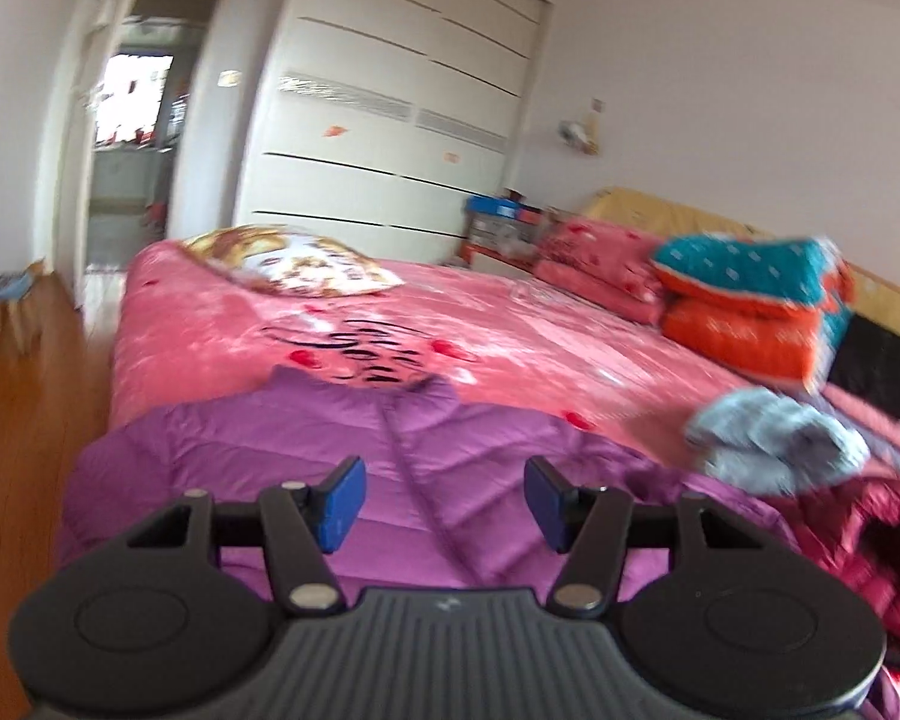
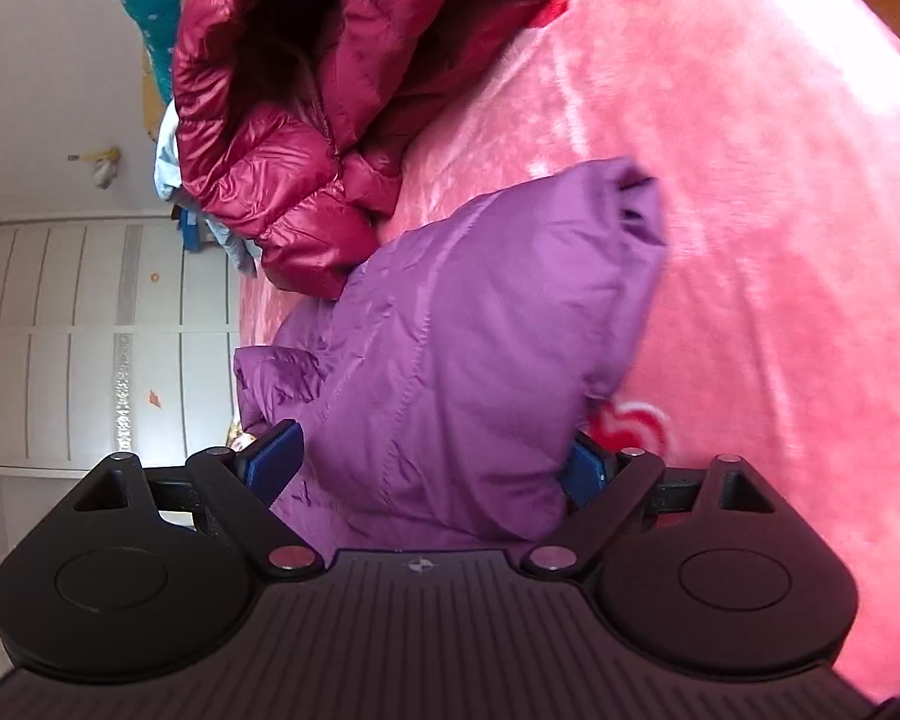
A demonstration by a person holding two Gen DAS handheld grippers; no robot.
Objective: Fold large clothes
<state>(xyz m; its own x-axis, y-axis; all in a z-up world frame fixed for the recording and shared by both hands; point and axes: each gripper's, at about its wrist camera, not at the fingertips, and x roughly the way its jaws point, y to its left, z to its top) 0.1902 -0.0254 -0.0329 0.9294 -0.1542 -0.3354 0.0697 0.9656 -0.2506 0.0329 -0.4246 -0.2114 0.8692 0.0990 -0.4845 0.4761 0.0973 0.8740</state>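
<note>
Purple puffer jacket lies spread on the pink bed, collar pointing away, likely laid flat so it can be folded. Just above its front, the left gripper hangs with jaws wide apart, holding nothing; the zipper line runs between and beyond them. Seen from the right gripper, the jaws are also wide, with a jacket sleeve bulging between them and pressing against both blue pads, not yet pinched. Beyond those jaws, up and left, sits a crumpled maroon jacket.
</note>
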